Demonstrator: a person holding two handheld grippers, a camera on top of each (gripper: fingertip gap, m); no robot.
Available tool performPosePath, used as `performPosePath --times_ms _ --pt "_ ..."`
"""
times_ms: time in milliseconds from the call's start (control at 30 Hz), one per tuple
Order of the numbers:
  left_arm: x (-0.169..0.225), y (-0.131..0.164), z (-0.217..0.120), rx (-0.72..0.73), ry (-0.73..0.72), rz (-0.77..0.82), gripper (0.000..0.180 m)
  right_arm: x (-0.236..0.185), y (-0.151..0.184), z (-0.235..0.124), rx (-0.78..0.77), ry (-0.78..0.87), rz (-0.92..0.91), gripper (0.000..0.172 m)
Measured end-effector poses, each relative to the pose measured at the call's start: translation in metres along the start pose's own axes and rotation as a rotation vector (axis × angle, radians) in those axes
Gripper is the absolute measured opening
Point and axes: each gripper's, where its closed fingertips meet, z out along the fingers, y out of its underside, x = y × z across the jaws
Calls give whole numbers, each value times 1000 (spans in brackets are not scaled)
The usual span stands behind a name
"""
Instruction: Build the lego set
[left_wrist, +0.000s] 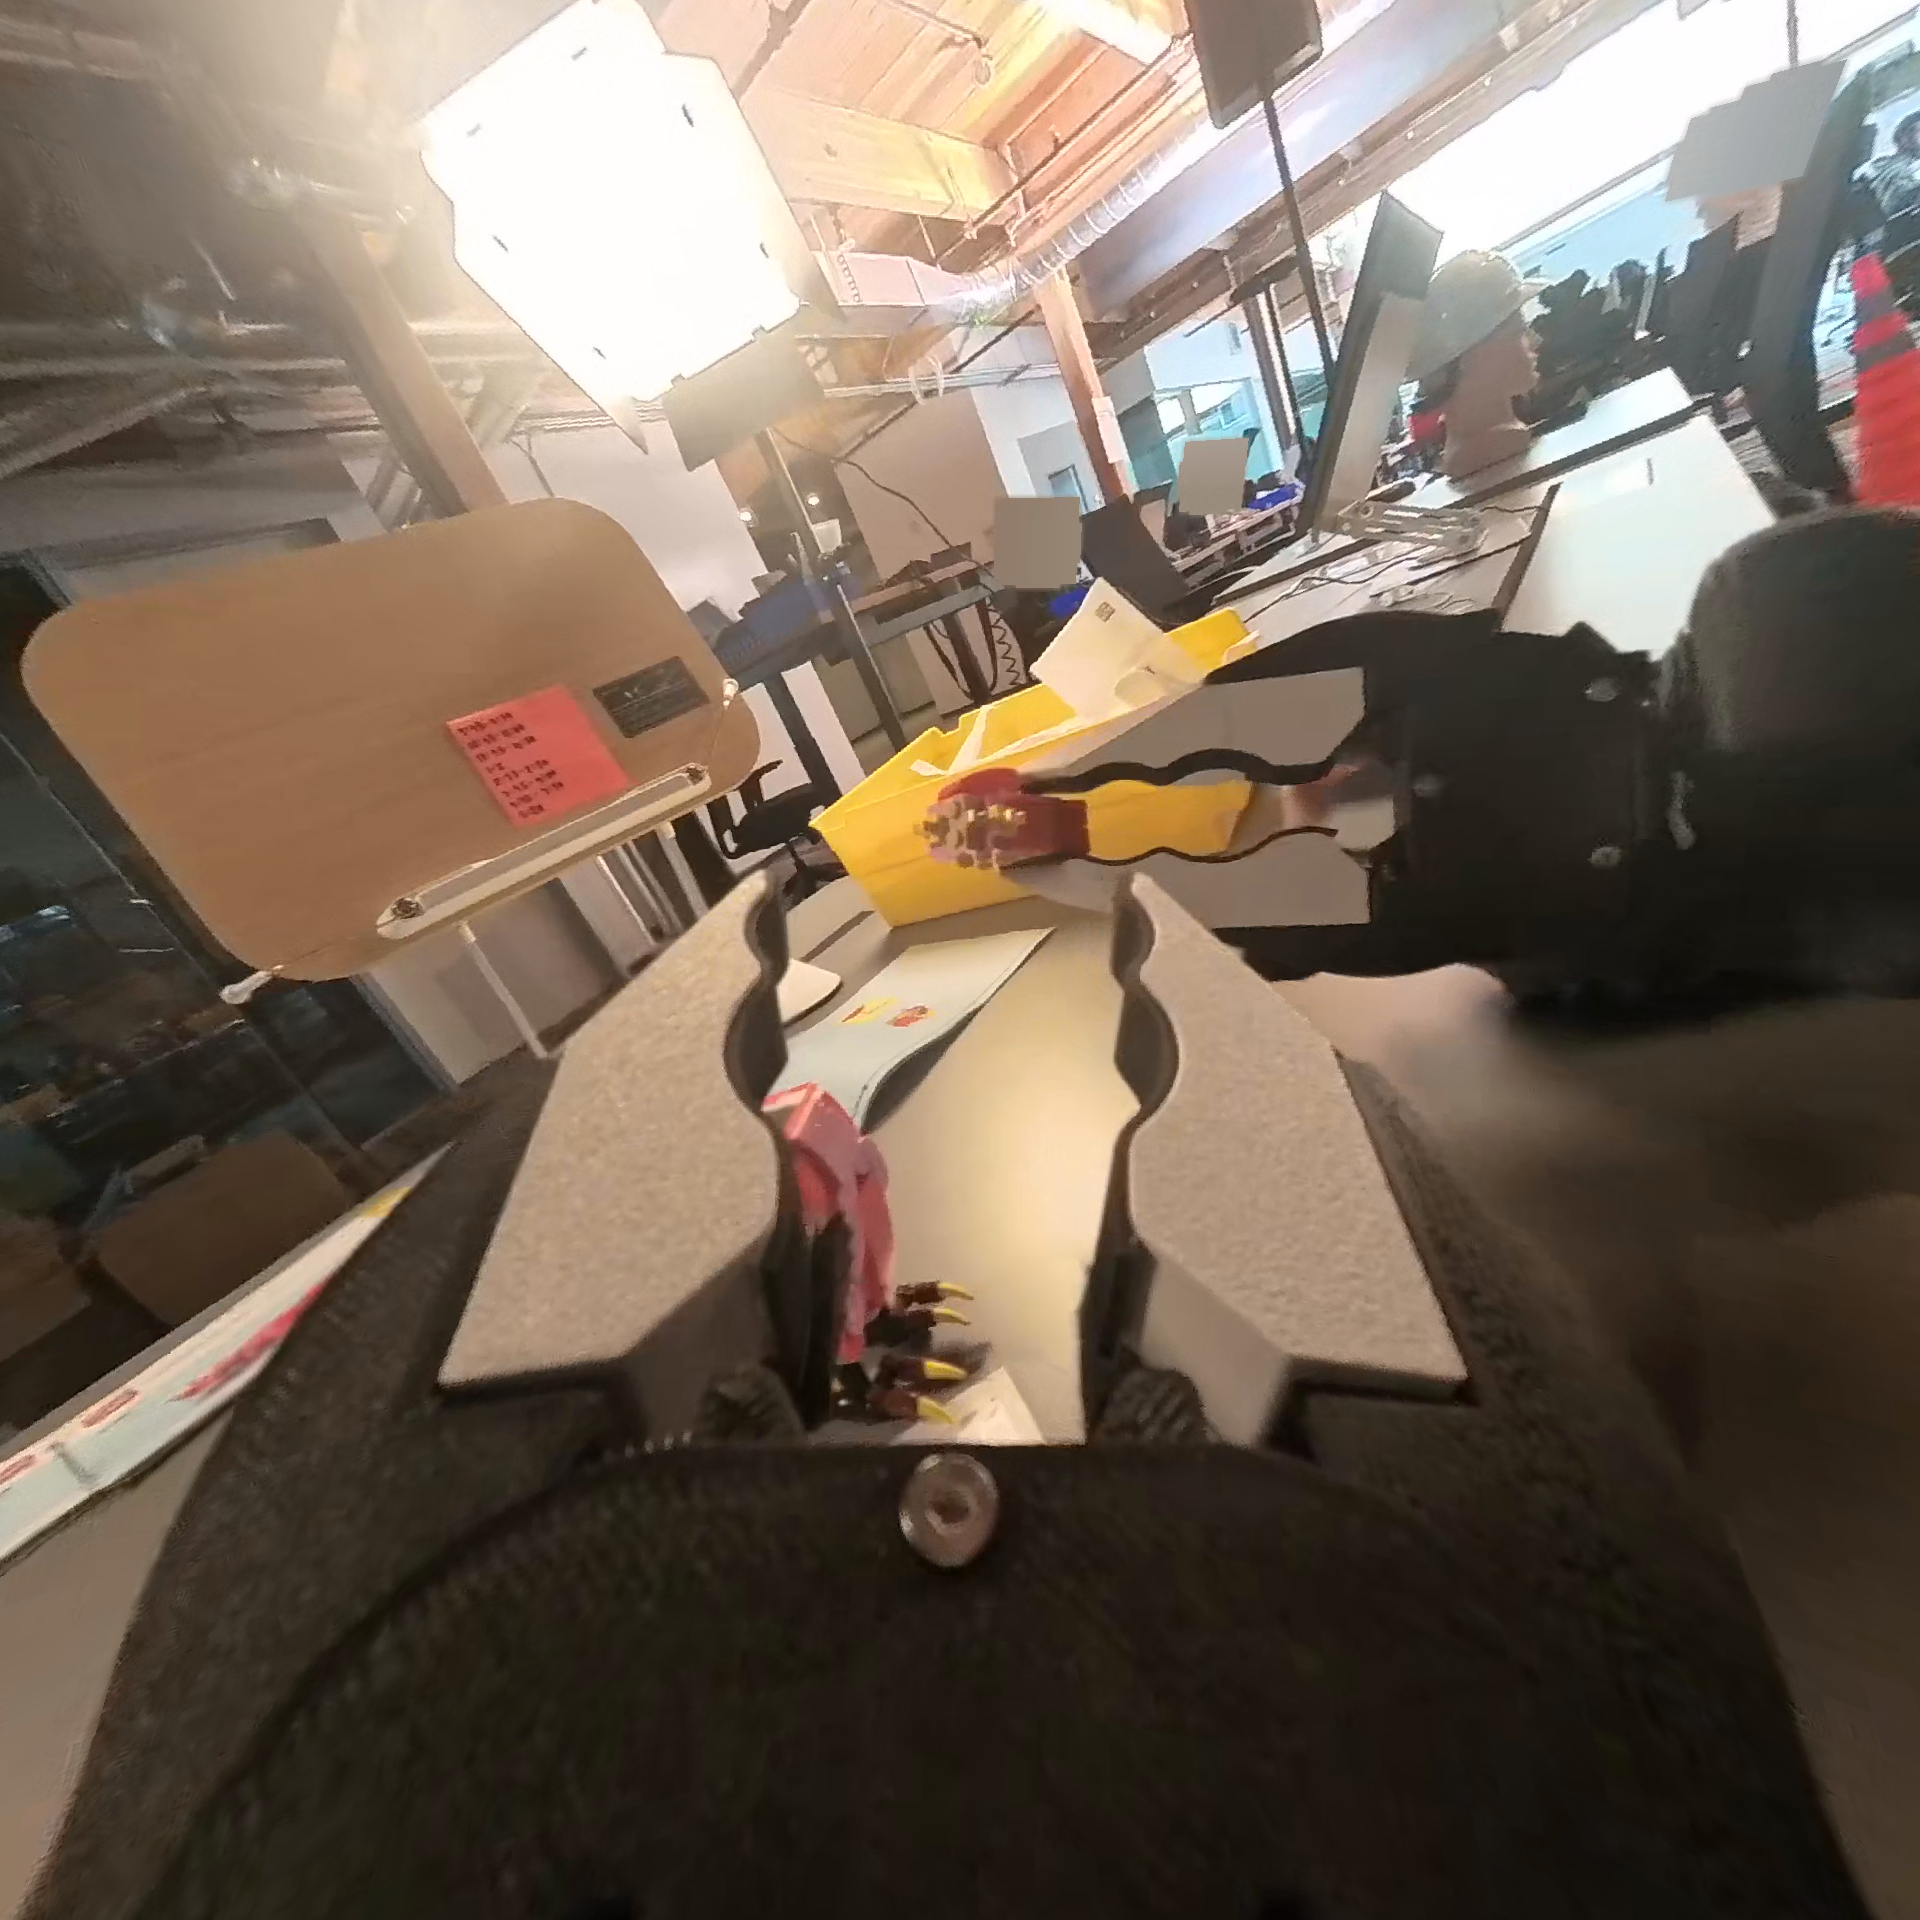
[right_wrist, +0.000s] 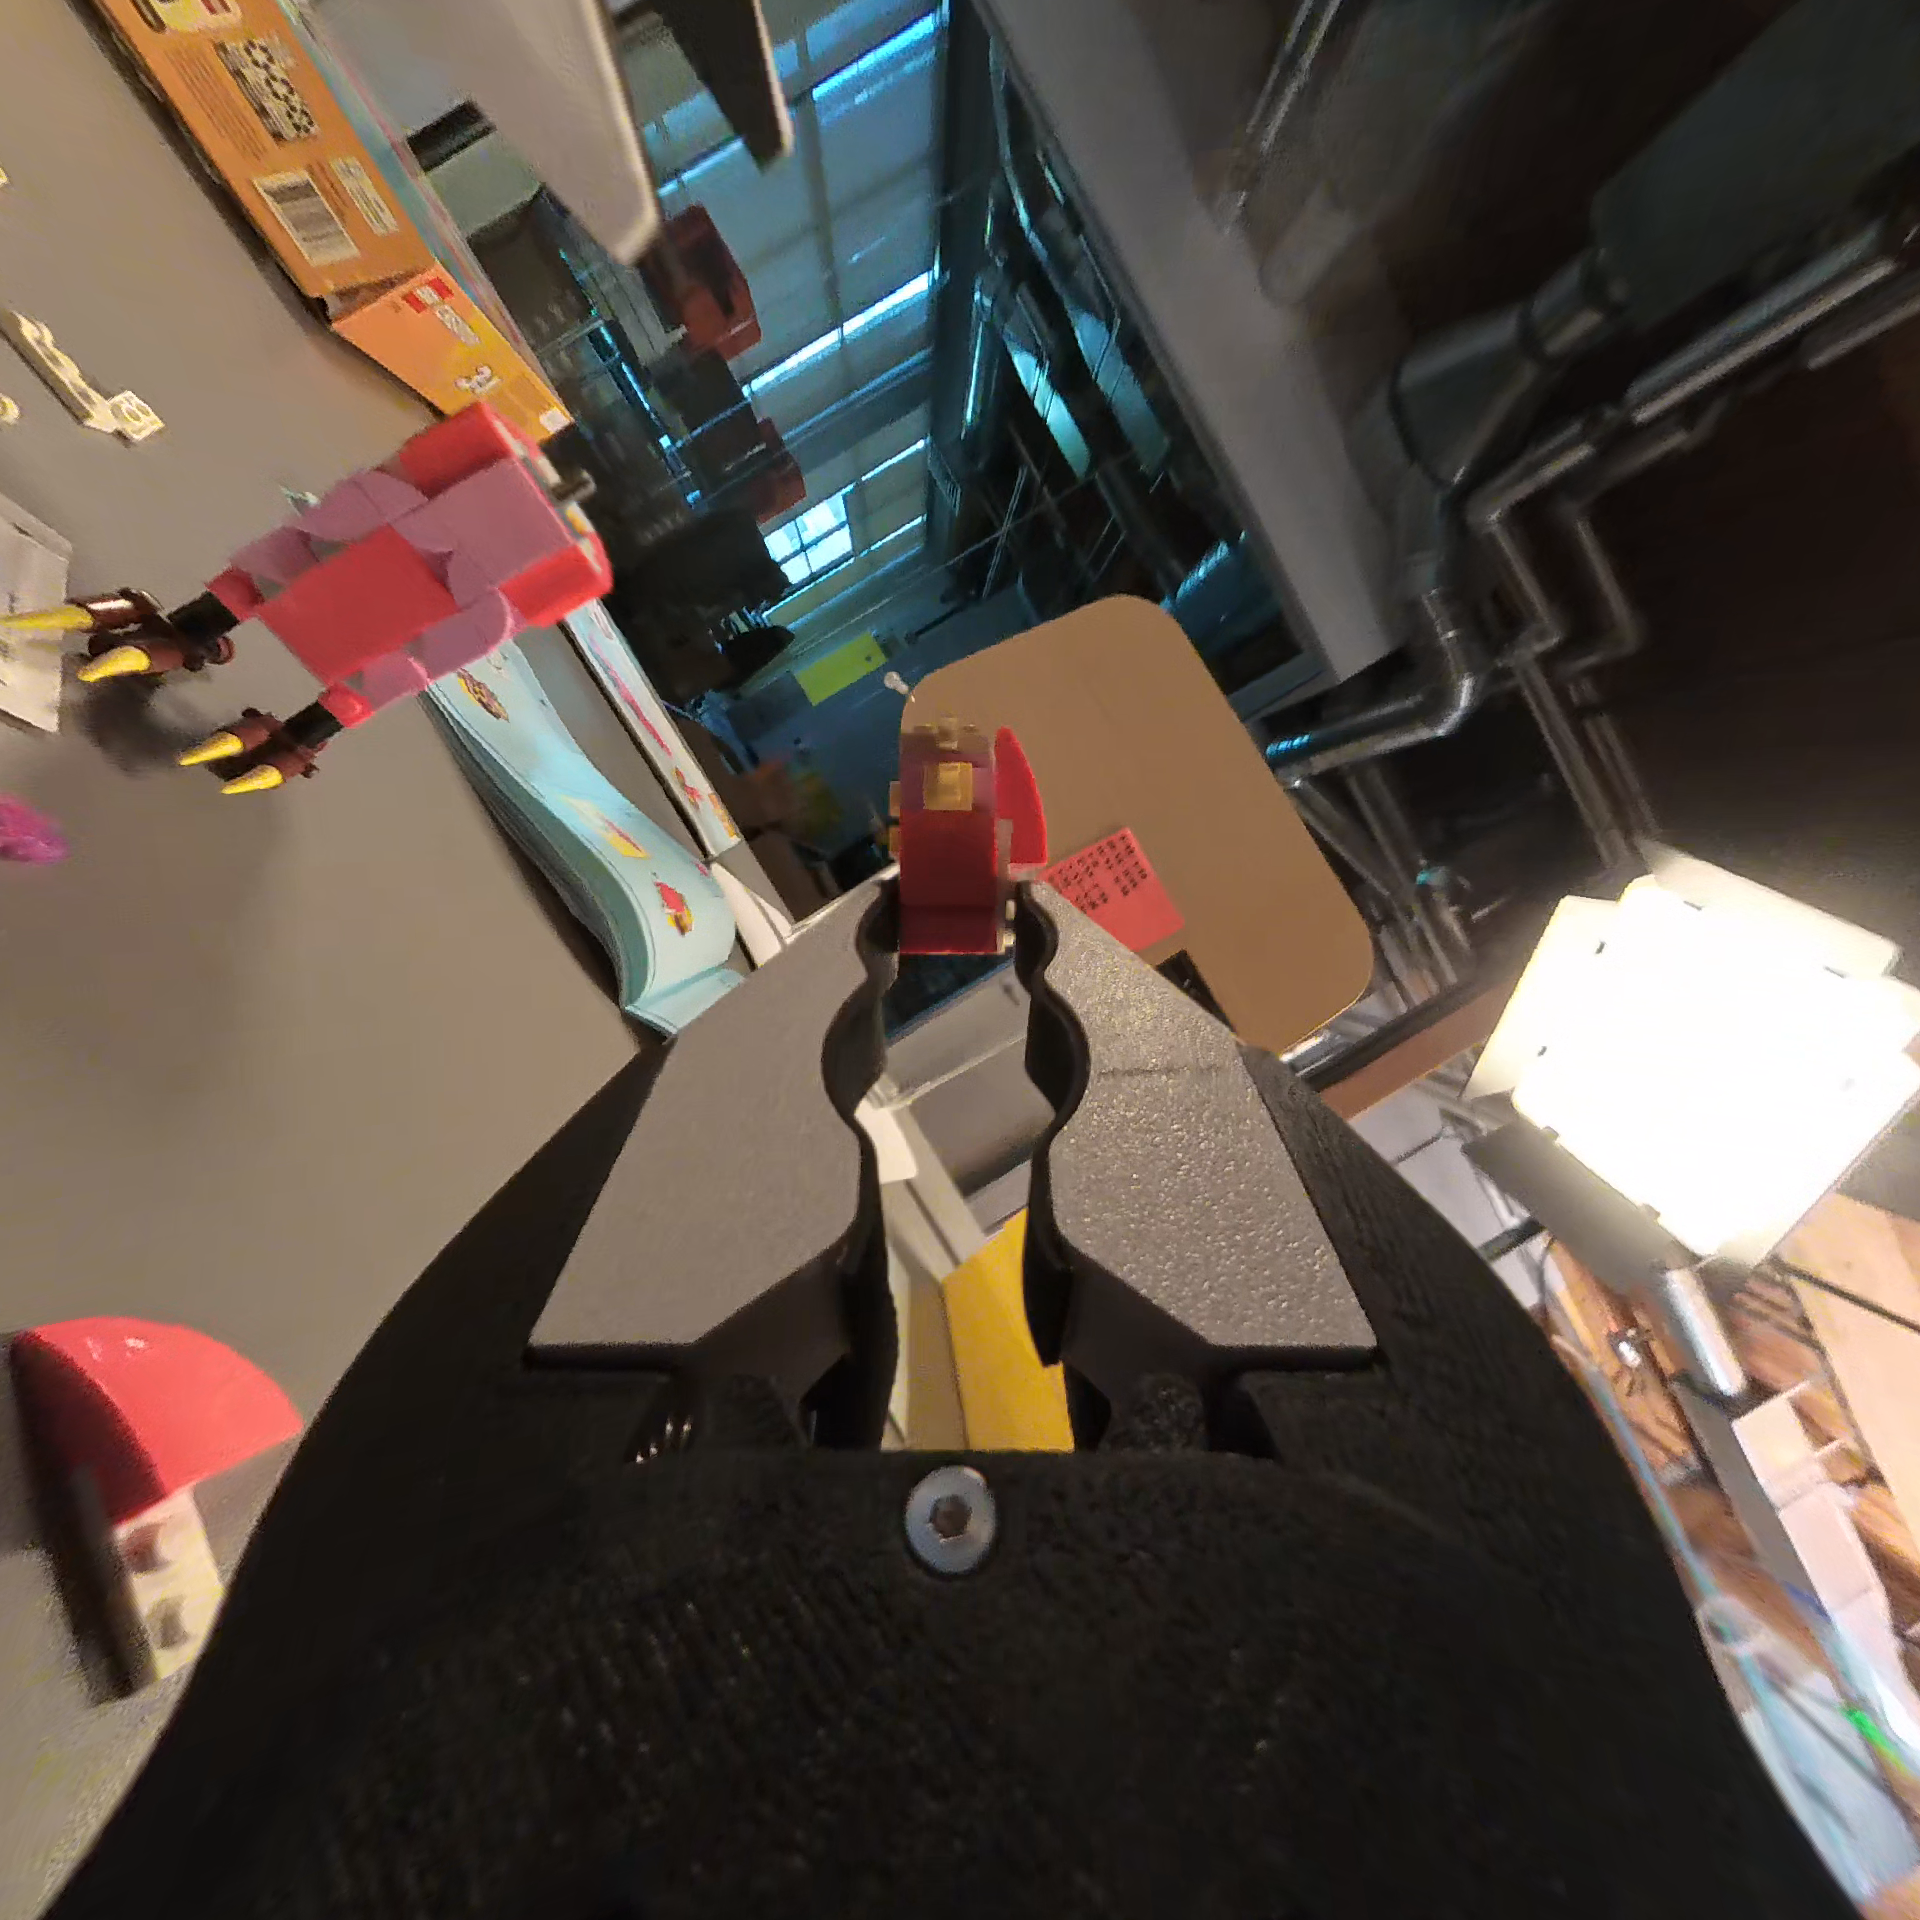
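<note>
My left gripper (left_wrist: 951, 894) is open and holds nothing. A pink and red brick figure (left_wrist: 842, 1226) with dark legs and yellow claws shows through the gap near the base of its fingers, close to the left finger. In the right wrist view the figure (right_wrist: 416, 571) stands free on the grey table (right_wrist: 260, 987). My right gripper (right_wrist: 956, 899) is shut on a small dark red brick piece (right_wrist: 945, 842) with tan studs and a red curved part, held at the fingertips above the table. The left wrist view shows that gripper (left_wrist: 1049, 826) with the piece (left_wrist: 987, 826) off to the right.
A yellow bin (left_wrist: 904, 862) with white paper stands behind the right gripper. A light blue booklet (left_wrist: 935, 987) lies on the table. A wooden board (left_wrist: 312, 727) with a pink note stands at the left. An orange box (right_wrist: 312, 177) and a red domed object (right_wrist: 145, 1403) are on the table.
</note>
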Motion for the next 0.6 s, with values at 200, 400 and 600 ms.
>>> performPosePath --times_ms 200,400,600 --pt "10 10 5 -44 71 -133 62 -19 -27 -4 101 -14 -143 20" --pt "9 29 10 -156 68 -185 61 -50 -59 -12 223 -46 -352 20" --pt "9 30 8 -172 121 -218 53 -59 -72 -17 261 -41 -418 20"
